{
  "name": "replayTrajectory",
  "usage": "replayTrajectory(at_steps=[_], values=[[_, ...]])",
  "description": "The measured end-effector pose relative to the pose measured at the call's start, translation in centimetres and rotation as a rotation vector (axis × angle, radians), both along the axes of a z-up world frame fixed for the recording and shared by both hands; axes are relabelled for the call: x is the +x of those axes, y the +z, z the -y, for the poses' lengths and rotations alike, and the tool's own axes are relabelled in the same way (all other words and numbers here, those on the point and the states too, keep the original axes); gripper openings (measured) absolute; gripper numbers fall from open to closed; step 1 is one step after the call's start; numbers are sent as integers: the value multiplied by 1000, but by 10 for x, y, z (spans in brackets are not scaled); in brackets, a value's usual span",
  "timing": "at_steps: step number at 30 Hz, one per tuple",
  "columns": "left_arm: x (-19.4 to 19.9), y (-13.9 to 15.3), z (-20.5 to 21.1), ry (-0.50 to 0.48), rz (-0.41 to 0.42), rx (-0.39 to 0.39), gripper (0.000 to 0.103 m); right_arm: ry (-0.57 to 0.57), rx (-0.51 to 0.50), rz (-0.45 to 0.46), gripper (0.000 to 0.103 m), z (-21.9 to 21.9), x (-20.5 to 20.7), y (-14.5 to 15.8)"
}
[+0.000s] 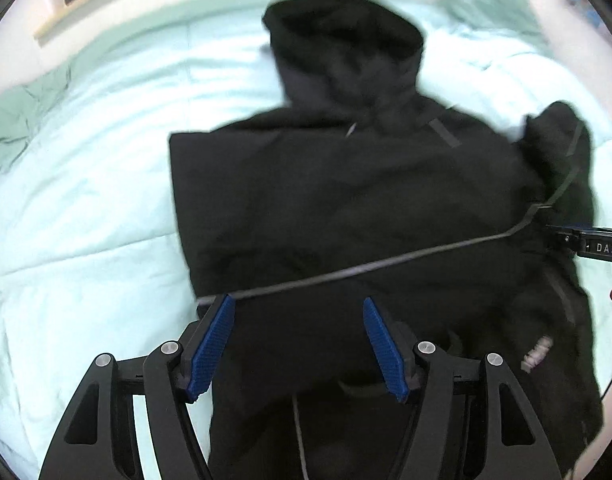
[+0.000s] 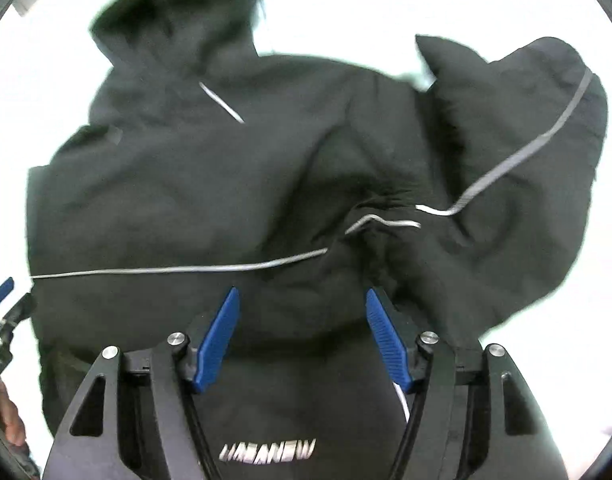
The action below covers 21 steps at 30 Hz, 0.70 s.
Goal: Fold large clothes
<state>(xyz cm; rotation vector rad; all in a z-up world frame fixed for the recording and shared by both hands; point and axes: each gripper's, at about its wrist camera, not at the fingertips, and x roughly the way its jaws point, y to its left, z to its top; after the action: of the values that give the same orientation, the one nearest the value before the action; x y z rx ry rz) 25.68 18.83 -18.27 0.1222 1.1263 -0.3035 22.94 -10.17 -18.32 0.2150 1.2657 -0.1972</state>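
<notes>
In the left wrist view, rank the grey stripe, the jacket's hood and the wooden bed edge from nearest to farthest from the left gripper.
From the left gripper:
1. Grey stripe, crossing the jacket just ahead of the jaws.
2. Hood, at the jacket's far end.
3. Wooden bed edge, beyond the hood, upper left.

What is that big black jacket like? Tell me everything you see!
The black jacket looks soft and thick. It lies spread flat on a pale green quilt, hood pointing away. One side is folded in with a straight edge, and the other side's sleeve is bunched up. A thin grey stripe crosses it, and pale lettering sits near the bottom.
</notes>
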Motion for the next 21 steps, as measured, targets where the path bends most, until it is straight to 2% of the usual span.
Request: replayTrajectory(at_steps=[4, 6, 10, 13, 16, 21], values=[[-40, 28, -5, 2, 8, -62, 69, -66, 18, 24, 68, 6, -49, 23], [-55, 34, -5, -2, 21, -71, 69, -83, 37, 42, 68, 17, -71, 29], [-78, 46, 18, 16, 39, -57, 69, -84, -8, 85, 68, 50, -91, 42], [-92, 52, 47, 45, 44, -68, 69, -93, 14, 104, 68, 95, -101, 49], [-107, 62, 76, 91, 48, -103, 69, -86, -5, 123, 68, 140, -107, 61], [-107, 64, 129, 135, 59, -132, 69, -94, -57, 149, 68, 222, -108, 76]])
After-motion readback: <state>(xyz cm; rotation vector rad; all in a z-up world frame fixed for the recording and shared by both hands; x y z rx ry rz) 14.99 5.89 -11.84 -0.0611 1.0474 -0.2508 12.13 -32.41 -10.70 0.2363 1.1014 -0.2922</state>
